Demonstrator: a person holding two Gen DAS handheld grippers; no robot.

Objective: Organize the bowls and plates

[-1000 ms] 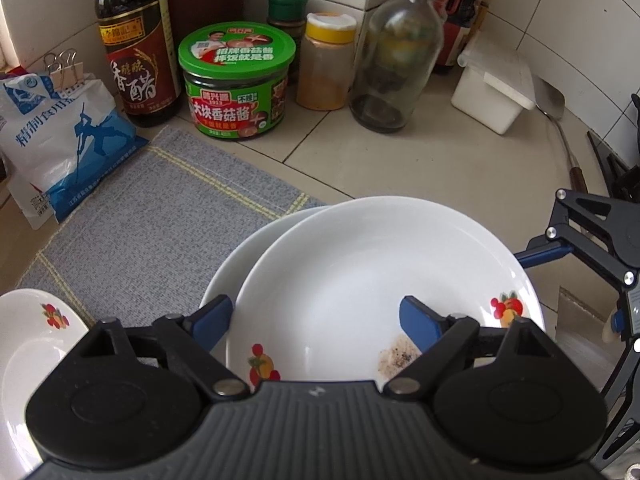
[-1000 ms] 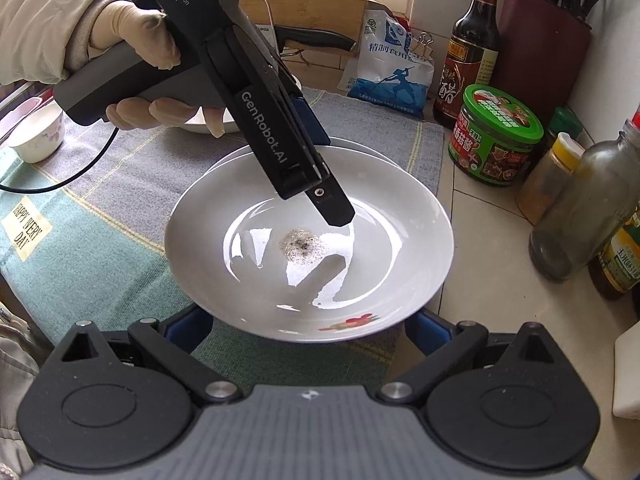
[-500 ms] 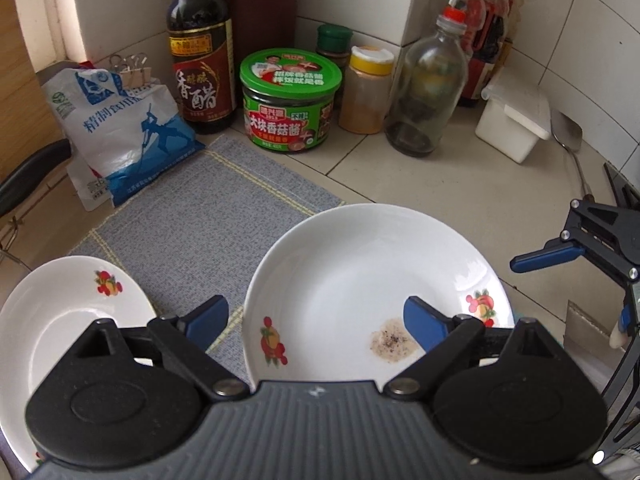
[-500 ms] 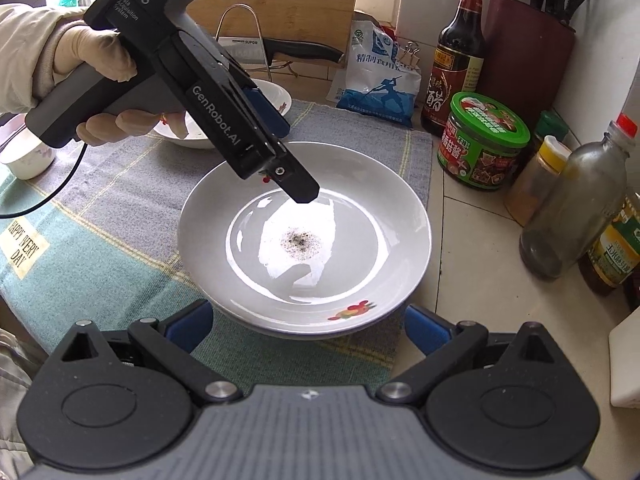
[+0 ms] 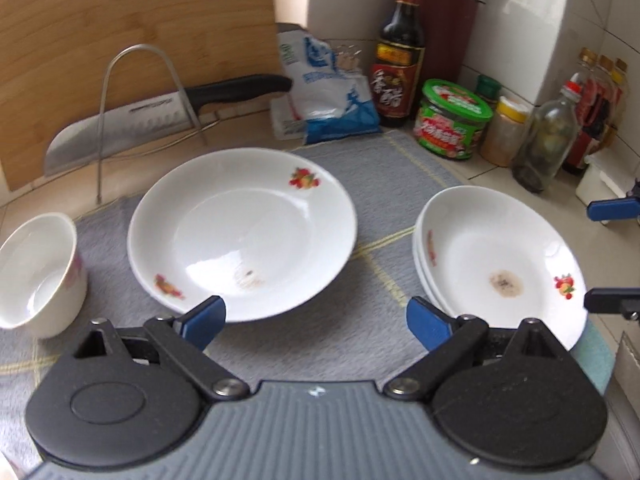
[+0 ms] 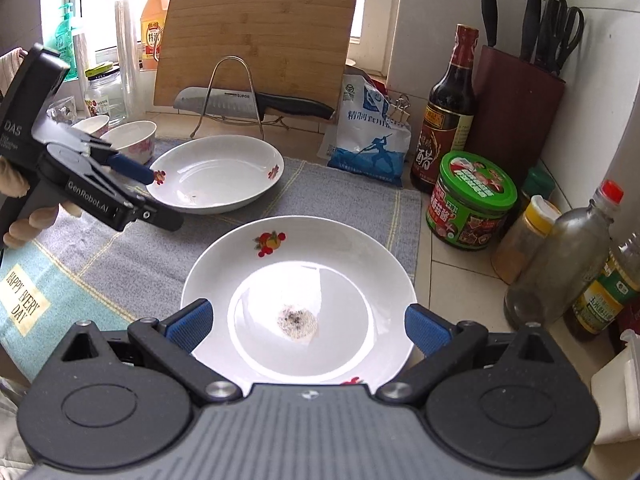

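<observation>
Your left gripper [image 5: 316,316] hangs with jaws spread wide, gripping nothing; the single white fruit-printed plate [image 5: 242,232] lies on the grey woven mat [image 5: 384,168] just ahead of them, nearest the left jaw. A white bowl [image 5: 38,276] stands left of it. Your right gripper [image 6: 308,322] is likewise released, jaws flanking the near rim of the stacked white plates [image 6: 300,296], apparently without contact. The stack rests at the mat's right end, beside the tiled worktop [image 6: 460,268].
</observation>
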